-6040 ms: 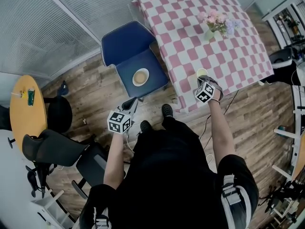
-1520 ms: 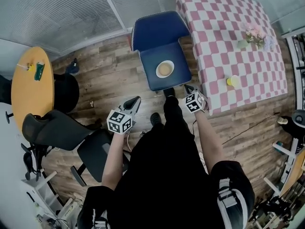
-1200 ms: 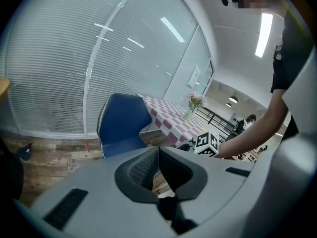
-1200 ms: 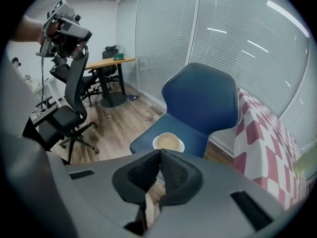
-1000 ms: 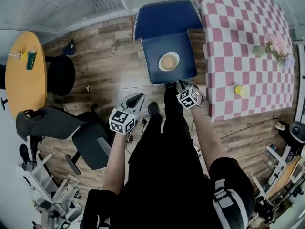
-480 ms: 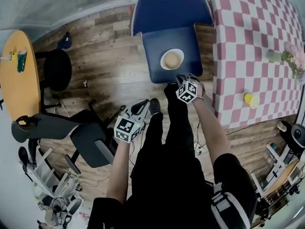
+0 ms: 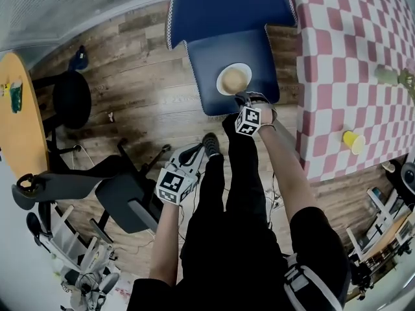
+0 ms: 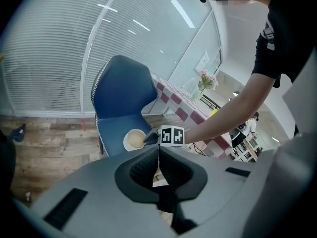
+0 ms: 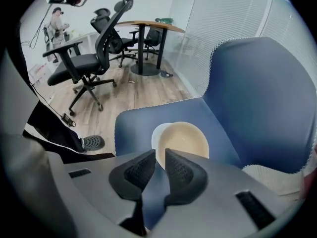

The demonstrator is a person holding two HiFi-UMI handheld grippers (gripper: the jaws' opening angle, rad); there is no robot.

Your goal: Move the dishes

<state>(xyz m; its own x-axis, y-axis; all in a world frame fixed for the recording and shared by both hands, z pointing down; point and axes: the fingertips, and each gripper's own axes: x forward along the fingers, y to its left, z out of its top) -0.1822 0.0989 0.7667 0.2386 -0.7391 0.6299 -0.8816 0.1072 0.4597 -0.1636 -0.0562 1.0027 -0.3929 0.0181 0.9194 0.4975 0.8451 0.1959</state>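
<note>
Nearest to us, over the person's dark trousers, the left gripper (image 7: 193, 151) hangs low above the wooden floor, well short of the chair. In the left gripper view its jaws are clenched tip to tip on nothing (image 8: 158, 150), with only floor showing through the slit lower down. The marker cubes (image 7: 174, 183) on both grippers carry black-and-white square patterns, which we cannot read as letters or words. Just beyond the left gripper sits a dark shoe (image 7: 211, 144). A little farther on, the right gripper (image 7: 244, 98) points steeply down at the near edge of the blue chair (image 7: 214, 57). Its jaws have just been opening and stand released, a narrow gap between the pads (image 9: 157, 157). The dish (image 7: 233, 79) lies on the chair seat directly beyond those tips. It is cream in the middle, with a white rim showing at its left (image 9: 185, 140). Its near rim shows through the gap at the pad tips, and the pads do not press on it. To the left, a black office chair (image 7: 123, 199) stands on the floor, with a round wooden table (image 7: 16, 128) farther left. To the right of the blue chair is the pink-and-white checked table (image 7: 343, 57), with a yellow cup (image 7: 354, 141) near its near edge.
</note>
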